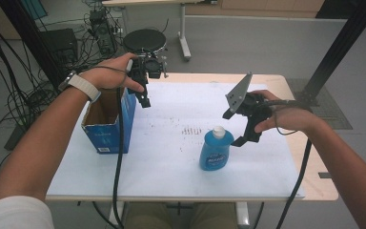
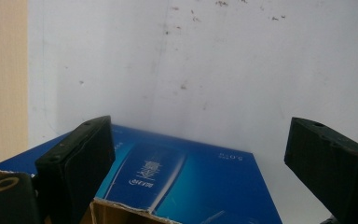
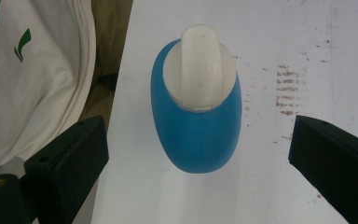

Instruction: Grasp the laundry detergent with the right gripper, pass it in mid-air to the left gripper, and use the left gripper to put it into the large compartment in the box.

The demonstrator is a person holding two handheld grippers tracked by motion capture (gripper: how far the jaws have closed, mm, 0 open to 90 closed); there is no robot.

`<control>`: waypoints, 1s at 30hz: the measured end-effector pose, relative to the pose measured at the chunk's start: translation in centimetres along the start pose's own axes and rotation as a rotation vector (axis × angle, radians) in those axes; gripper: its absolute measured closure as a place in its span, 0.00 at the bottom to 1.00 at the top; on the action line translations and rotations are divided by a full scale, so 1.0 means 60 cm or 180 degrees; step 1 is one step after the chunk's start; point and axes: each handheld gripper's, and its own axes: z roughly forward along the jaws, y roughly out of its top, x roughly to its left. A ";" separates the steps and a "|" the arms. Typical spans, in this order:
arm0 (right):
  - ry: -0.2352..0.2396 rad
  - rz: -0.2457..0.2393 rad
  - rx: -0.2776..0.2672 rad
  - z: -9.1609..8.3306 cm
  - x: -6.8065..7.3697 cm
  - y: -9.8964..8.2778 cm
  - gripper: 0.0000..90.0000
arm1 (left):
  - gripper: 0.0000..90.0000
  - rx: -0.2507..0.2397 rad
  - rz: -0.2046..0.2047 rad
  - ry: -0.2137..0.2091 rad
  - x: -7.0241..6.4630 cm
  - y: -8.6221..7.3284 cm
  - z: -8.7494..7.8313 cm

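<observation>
Blue bottle [image 1: 216, 149] with white cap upright near the table's [image 1: 171, 181] front edge, right gripper [image 1: 244, 129] just beside and above it, 2 jaws spread wide, left gripper [image 1: 143, 98] farther back over the open blue cardboard box [image 1: 110, 125], jaws spread, empty

Setting: lab / robotics test room, not a home. Evidence, high view: bundles of loose black cables [image 1: 2, 71] run across the bare grey floor [image 1: 248, 43] at left, w/ black electronics boxes [image 1: 59, 44] and a power unit among them. Black metal frame posts [image 1: 336, 45] rise at both sides, i.e. a camera rig structure. Work surface is a pale wooden table w/ white sheet cover [image 1: 171, 162], marked by small dark stains. A round black stool [image 1: 145, 40] stands behind it; a second table's white leg [image 1: 185, 33] farther back. Wood-panel cabinets line the rear wall.
</observation>
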 end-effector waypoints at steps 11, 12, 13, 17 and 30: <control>0.0019 -0.0032 -0.0048 0.014 -0.004 -0.015 0.05 | 0.10 -0.0004 -0.0019 -0.0017 0.000 0.001 0.006; 0.0019 -0.0030 -0.0043 0.015 -0.004 -0.016 0.05 | 0.10 -0.0004 -0.0019 -0.0017 0.000 0.001 0.006; 0.0020 -0.0038 -0.0055 0.016 -0.004 -0.018 0.05 | 0.10 -0.0006 -0.0024 -0.0018 0.000 0.001 0.007; 0.0041 -0.0043 -0.0064 0.019 -0.006 -0.021 0.05 | 0.10 -0.0013 -0.0027 -0.0020 0.000 0.003 0.009; 0.0103 -0.0030 -0.0112 0.031 -0.013 -0.030 0.05 | 0.10 -0.0032 -0.0062 -0.0021 0.001 0.006 0.013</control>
